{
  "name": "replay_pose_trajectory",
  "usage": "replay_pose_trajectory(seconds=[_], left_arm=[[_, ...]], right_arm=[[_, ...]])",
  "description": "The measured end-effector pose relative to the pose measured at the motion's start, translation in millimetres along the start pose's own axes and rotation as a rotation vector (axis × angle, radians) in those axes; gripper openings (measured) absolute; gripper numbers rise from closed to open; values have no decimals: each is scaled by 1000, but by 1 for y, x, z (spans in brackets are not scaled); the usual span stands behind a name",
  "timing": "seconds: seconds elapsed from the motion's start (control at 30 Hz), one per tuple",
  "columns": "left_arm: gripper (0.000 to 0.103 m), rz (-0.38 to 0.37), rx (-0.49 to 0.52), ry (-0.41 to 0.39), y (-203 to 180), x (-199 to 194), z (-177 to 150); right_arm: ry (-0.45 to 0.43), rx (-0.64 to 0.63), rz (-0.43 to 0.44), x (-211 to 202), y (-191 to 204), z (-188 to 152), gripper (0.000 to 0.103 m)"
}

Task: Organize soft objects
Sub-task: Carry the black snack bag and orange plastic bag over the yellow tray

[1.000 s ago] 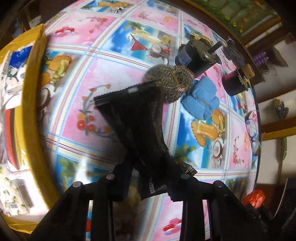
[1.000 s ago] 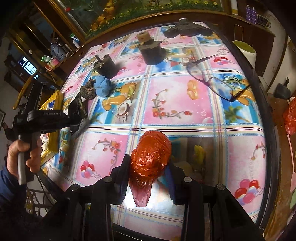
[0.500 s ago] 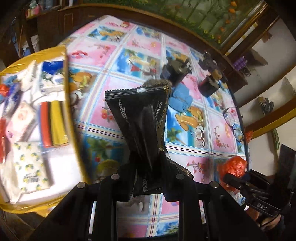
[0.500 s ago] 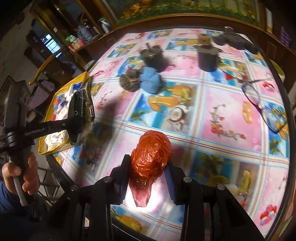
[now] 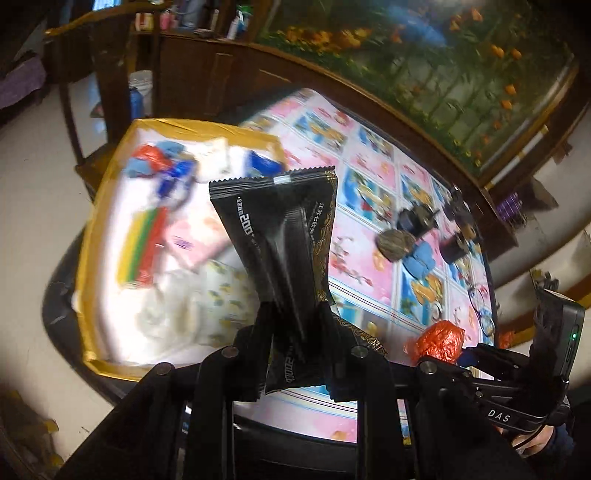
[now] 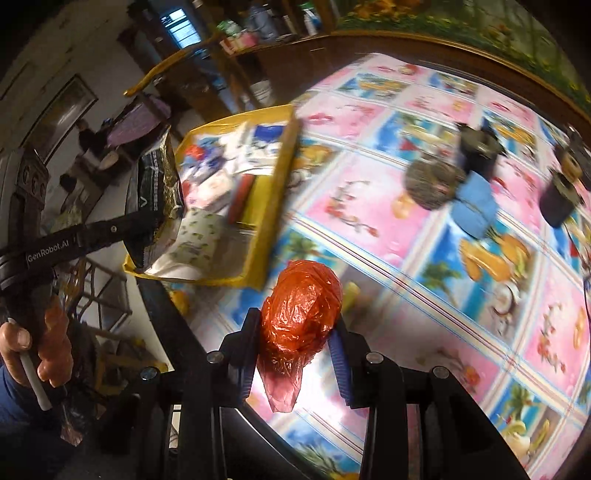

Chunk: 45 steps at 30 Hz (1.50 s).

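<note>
Between left jaws: black packet (image 5: 280,251) clamped; right jaws clamp orange bag (image 6: 299,314).

A round table (image 6: 424,258) with a bright pink and blue picture cloth stands by dark wooden cabinets (image 5: 177,66) and a flower painting (image 5: 424,70); pale floor (image 5: 33,206), a framed picture (image 6: 59,110) on the white wall, a bright window (image 6: 177,18)

The left claw (image 5: 295,325) is clamped on a black foil packet (image 5: 277,236); the right claw (image 6: 295,343) pinches a crumpled orange plastic bag (image 6: 299,310), both angled downward.
</note>
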<state>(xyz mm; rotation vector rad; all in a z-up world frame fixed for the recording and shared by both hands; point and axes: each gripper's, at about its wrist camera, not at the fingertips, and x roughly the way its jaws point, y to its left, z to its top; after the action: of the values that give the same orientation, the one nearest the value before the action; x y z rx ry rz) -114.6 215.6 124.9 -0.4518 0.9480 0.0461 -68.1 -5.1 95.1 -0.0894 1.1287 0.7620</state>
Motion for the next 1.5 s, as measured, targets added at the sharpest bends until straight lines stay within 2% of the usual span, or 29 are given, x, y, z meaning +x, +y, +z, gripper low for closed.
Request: replay_pose_trajectory(seconds=[0.23,0.43,0.67,0.87,1.13,1.5], left_arm=[[23,52,-62,-79,35,-34,8],[23,110,-116,-80,63,-39,2],[23,143,-157,-55,85,-29,0],[23,159,-158,-12,89,-5,10],[23,157,-134,41,86,26,12],[24,205,-93,52,81,46,14]], right_arm=[[25,-107,51,32,54,41,39],[69,-140,103,65,82,74,39],[88,-115,84,101,79,108,39],[109,-97,63,127,71,128,39],[133,-73,34,155,60,145,39],[140,-102,24,177,65,159,39]])
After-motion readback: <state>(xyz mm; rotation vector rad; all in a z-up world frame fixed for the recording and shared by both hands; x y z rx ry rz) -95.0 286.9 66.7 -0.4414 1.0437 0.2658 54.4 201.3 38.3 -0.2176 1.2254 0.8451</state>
